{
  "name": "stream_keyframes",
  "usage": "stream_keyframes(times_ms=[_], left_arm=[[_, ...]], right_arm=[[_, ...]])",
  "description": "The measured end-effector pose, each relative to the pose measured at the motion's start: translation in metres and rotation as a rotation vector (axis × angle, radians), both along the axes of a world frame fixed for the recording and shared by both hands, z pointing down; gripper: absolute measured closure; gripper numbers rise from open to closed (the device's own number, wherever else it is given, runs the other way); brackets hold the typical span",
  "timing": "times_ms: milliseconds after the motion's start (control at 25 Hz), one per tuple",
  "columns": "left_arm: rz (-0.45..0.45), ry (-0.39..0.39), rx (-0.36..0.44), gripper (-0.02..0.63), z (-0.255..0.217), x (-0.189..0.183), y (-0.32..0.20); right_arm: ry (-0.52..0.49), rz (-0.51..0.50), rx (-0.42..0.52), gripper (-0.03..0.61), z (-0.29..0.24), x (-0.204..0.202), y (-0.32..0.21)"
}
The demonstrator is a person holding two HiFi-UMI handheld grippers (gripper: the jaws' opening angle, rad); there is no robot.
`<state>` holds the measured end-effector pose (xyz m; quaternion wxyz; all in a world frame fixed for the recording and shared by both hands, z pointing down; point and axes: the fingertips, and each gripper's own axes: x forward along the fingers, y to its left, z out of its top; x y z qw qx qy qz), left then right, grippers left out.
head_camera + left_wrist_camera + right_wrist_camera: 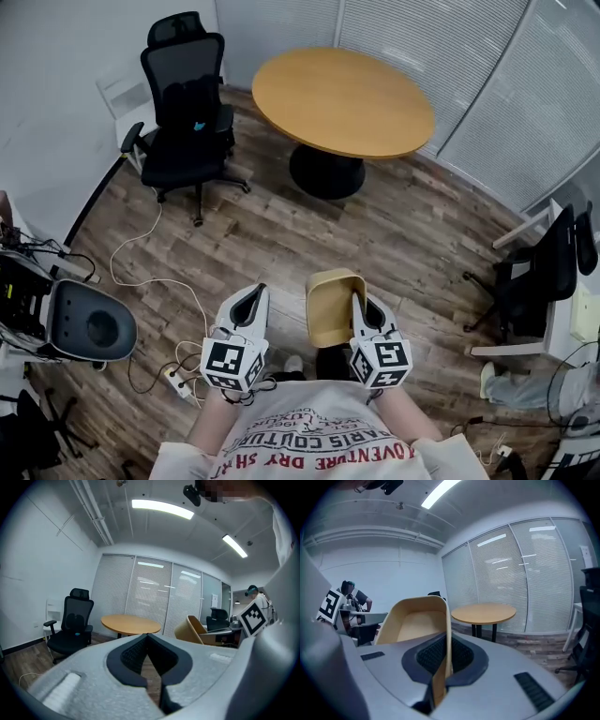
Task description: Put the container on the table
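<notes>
Gripping the container (330,309) by one side wall, the right gripper (358,300) holds it aloft over the floor (281,225). The round table (342,98) lies ahead, well apart. Just beside the container, the left gripper (257,292) has its jaws together on nothing.

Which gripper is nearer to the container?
Right. The right gripper grips the container by its wall; the left gripper, shut and empty, is apart on the container's left.
</notes>
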<state>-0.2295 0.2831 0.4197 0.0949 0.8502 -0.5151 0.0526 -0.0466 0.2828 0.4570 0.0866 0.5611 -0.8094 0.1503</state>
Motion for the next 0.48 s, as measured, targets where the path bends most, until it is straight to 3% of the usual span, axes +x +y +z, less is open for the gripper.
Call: stream_keyframes(times_ms=[280,480], left_arm=[[-0.052,-0.023,0.002,0.617,0.006,0.016,-0.054],[-0.089,-0.042,0.005,0.617,0.002,0.049,-0.117]], right_arm=[[-0.015,-0.058,0.006,0.567,0.009,0.013,-0.068],[-0.032,-0.113,0.018,0.567,0.007,0.038,-0.142]])
